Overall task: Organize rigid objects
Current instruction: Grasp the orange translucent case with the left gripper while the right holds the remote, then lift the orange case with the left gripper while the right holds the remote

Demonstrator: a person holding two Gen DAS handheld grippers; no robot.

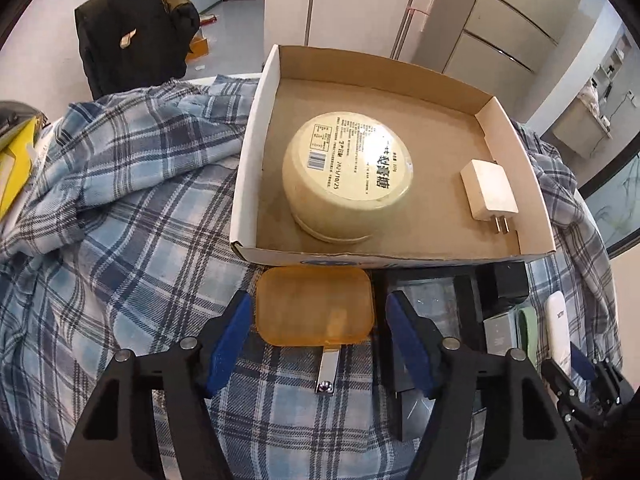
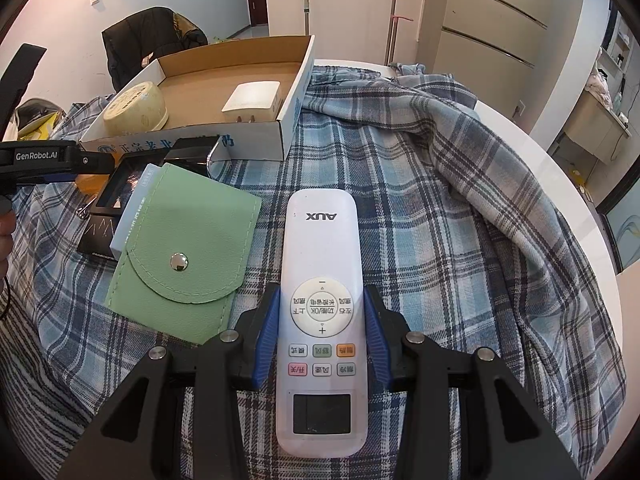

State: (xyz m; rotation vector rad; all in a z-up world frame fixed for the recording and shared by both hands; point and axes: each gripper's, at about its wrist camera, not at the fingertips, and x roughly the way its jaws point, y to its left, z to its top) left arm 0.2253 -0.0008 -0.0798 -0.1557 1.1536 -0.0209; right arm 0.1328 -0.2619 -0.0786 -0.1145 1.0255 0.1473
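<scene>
A shallow cardboard box (image 1: 256,152) holds a round cream tin (image 1: 344,176) and a white charger plug (image 1: 488,190); the box (image 2: 288,128) also shows in the right wrist view. An amber plastic case (image 1: 314,306) lies on the plaid cloth just in front of the box. My left gripper (image 1: 318,320) is open, its blue pads either side of the case, apart from it. My right gripper (image 2: 320,316) straddles a white AUX remote (image 2: 322,280), its blue pads against the remote's sides.
A green snap pouch (image 2: 180,252) lies left of the remote, over a pale box and a black box (image 2: 116,200). A metal clip (image 1: 328,372) lies below the amber case. The plaid cloth (image 2: 440,220) covers a round white table. Chair with a black jacket (image 1: 136,32) behind.
</scene>
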